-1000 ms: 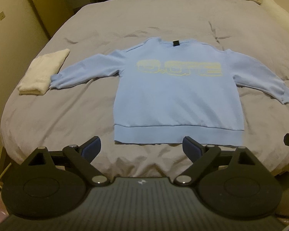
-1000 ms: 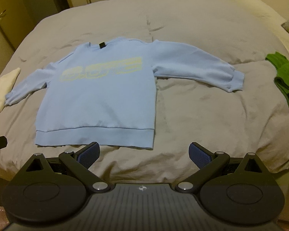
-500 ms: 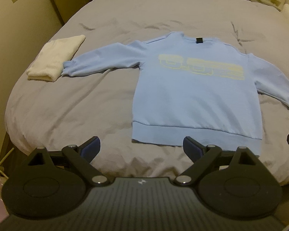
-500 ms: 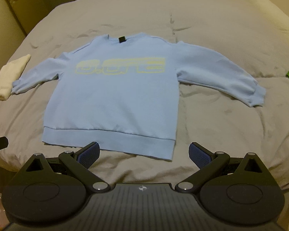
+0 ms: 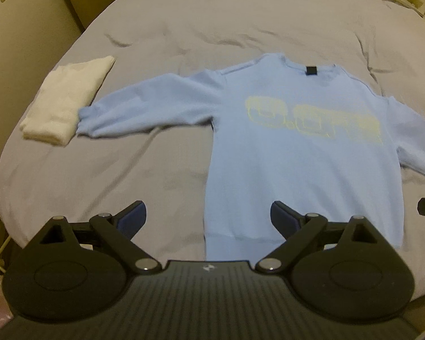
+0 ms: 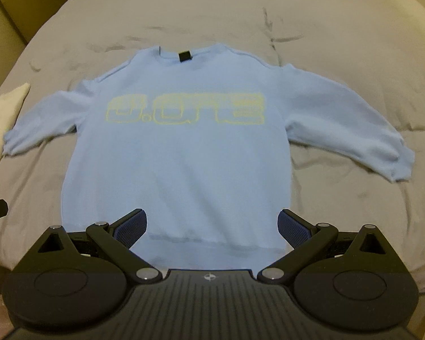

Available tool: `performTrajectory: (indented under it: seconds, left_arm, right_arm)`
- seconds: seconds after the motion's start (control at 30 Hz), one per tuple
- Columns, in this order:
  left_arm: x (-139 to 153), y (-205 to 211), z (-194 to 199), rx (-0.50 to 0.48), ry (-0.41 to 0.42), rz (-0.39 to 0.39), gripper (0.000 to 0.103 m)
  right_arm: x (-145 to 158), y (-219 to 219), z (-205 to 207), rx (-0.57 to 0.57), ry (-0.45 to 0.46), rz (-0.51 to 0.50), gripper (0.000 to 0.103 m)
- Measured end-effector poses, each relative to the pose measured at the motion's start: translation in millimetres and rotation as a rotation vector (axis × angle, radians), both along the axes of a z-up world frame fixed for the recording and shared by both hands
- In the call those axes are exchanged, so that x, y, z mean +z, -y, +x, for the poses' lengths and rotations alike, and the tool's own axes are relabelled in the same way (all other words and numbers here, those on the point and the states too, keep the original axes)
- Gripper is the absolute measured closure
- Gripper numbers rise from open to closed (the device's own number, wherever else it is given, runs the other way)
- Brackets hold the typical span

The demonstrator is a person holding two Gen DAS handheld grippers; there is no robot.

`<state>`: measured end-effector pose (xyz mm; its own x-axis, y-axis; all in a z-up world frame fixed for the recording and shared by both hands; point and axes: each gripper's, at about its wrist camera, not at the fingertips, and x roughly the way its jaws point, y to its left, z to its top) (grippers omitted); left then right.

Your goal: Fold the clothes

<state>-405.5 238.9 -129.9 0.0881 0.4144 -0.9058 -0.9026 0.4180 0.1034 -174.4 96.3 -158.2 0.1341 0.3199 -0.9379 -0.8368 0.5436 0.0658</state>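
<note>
- Grippers first: left gripper spread wide, holding nothing, hovering over the near edge of the grey quilted bed cover, its right finger over the hem corner of the garment.
- Right gripper likewise spread wide and empty, both blue pads above the ribbed hem band.
- Light blue long-sleeved sweatshirt with pale yellow chest lettering lies flat, front up, hem toward the cameras, collar away, both sleeves spread out to the sides.
- Step in hand, as a judgement: approach before the first fold; no fabric is pinched yet and no fold shows.
- Next move likely calls for each gripper to drop onto a grasp point (hem corner or sleeve cuff), close on a single layer plus backing, then carry it across the body.
- Sweatshirt's left cuff sits just beside, possibly touching, a folded cream-white cloth; cannot tell which.
- Caution: dragging that sleeve could disturb the cream cloth.
- Black neck tag marks the collar centre, useful as a fold axis.
- Beyond: bare rumpled cover up to the far wall cabinets.
</note>
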Motion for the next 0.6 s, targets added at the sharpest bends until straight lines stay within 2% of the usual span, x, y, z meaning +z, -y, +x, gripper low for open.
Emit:
performTrajectory:
  seconds: [0.17, 0.3, 0.43, 0.53, 0.6]
  left_arm:
    - [-24.8, -59.1, -7.5, 0.022, 0.033, -0.057, 0.010]
    - [-54.2, -103.2, -23.0, 0.068, 0.079, -0.116, 0.010]
    - [-100.7, -146.8, -56.6, 0.180, 0.121, -0.171, 0.012]
    - [-134.0, -180.6, -89.2, 0.302, 0.178, -0.195, 0.020]
    - [-154.9, -204.2, -115.7, 0.405, 0.233, -0.202, 0.030]
  right_arm:
    - [-10.2, -51.3, 13.2, -0.047, -0.041, 0.013, 0.002]
    - [-40.2, -85.6, 24.2, -0.082, -0.101, 0.012, 0.002]
    - [-79.9, -124.8, 29.6, -0.119, -0.154, -0.046, 0.001]
    - [-106.4, -152.3, 26.6, -0.125, -0.183, -0.096, 0.002]
    - [-117.7, -167.7, 22.1, -0.109, -0.177, -0.118, 0.002]
